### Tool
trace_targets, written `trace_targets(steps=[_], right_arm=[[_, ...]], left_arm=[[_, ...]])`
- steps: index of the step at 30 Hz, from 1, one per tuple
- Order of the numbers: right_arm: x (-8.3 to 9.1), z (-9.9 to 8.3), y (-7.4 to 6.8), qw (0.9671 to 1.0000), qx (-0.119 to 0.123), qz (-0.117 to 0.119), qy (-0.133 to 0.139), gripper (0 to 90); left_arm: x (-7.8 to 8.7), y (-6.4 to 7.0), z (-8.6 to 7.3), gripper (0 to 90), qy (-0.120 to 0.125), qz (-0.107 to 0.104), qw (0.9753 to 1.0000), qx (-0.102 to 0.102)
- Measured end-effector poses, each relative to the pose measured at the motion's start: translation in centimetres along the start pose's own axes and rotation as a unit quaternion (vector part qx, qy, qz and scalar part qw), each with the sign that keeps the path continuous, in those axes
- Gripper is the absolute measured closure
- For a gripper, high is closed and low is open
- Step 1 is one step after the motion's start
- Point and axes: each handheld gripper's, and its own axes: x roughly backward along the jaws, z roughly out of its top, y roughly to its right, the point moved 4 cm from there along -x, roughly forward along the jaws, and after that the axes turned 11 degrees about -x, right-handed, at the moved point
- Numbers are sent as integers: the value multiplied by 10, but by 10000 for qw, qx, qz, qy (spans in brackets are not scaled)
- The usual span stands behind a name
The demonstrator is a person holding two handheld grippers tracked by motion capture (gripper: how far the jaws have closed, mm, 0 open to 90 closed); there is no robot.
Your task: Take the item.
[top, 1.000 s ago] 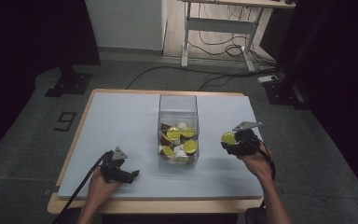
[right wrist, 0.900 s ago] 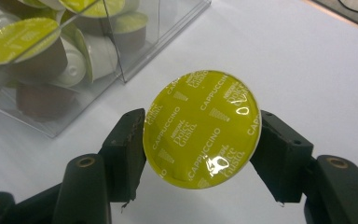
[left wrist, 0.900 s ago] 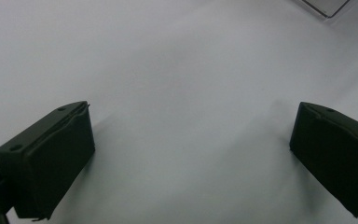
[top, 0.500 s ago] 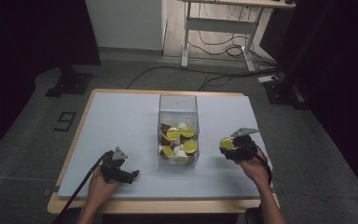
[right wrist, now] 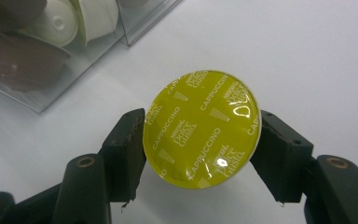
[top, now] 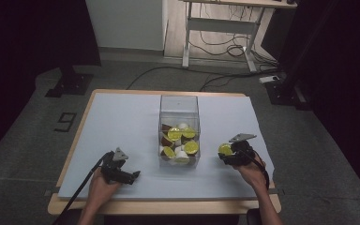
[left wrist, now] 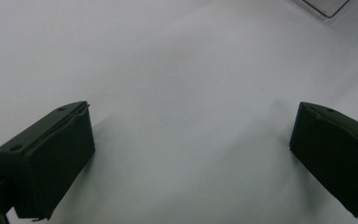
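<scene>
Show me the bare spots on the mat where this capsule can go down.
The white mat lies bare left of the clear box, behind the open left claw. A narrower strip lies bare between the box and the right claw, which grips the yellow capsule. Inside the box it is crowded with capsules.

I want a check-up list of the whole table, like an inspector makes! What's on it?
Surface: white sheet over a wooden table.
Job's things: yellow-lidded cappuccino capsule; clear box mid-table holding yellow, brown and white capsules.
Clutter: nothing seen.
Grippers: right gripper jaws closed on the capsule's rim, right of the box; left gripper jaws wide apart, nothing between them, low over the sheet.
Cables: one trails from the left gripper off the near edge; more on the floor.
Surroundings: dark room, desk frame behind.
</scene>
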Motion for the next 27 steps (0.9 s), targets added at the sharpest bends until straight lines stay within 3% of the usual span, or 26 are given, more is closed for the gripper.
trace_targets(steps=[18,27], right_arm=[[-20,-17,-2,9989,62,-74,-469,392],[-20,-18,-1,9990,64,-64,-441,391]], left_arm=[[0,0,0,0,-1,1,10000,1],[0,0,0,0,0,3,10000,2]])
